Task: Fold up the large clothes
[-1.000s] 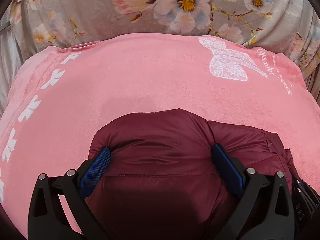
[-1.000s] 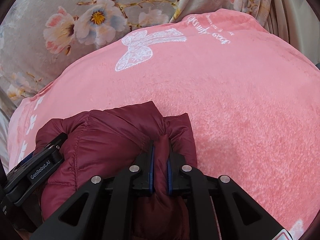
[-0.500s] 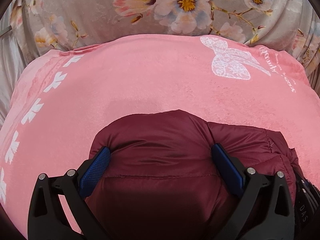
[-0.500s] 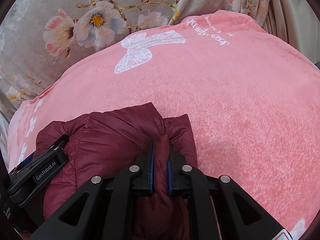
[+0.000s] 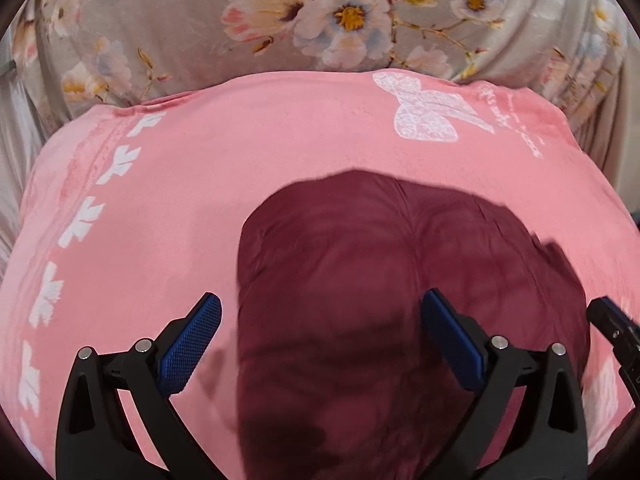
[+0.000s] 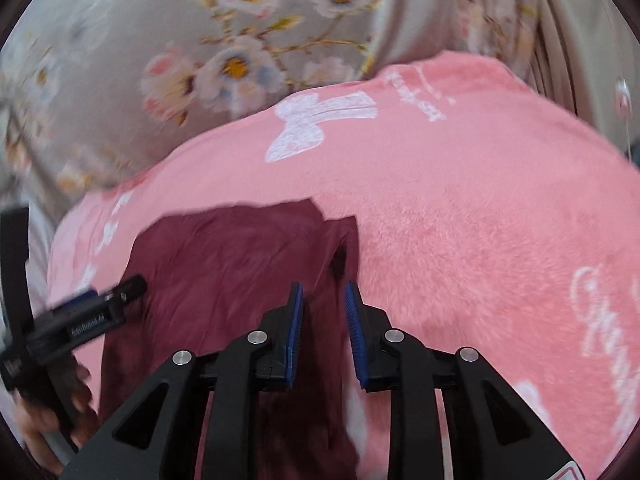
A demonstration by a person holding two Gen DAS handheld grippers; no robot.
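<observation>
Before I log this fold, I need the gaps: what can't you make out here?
- Jacket: near end cut off by the left view's bottom edge; stitching lost to blur.
- Blanket lettering: blurred, unreadable in the right view.
- Right gripper: cloth between jaws; contact unclear through blur.

The left tool [image 5: 320, 340] shows its two blue-padded fingers [image 5: 190, 344] spread wide apart, one at 7 o'clock and one at 5 o'clock in its own view. In the right wrist view it reaches in from 9 o'clock, blurred, gripped by the person's left hand [image 6: 52, 412] at 8 o'clock. The right tool [image 6: 323, 330] has its blue pads [image 6: 295, 332] parted by a narrow gap, pointing toward 12 o'clock.
</observation>
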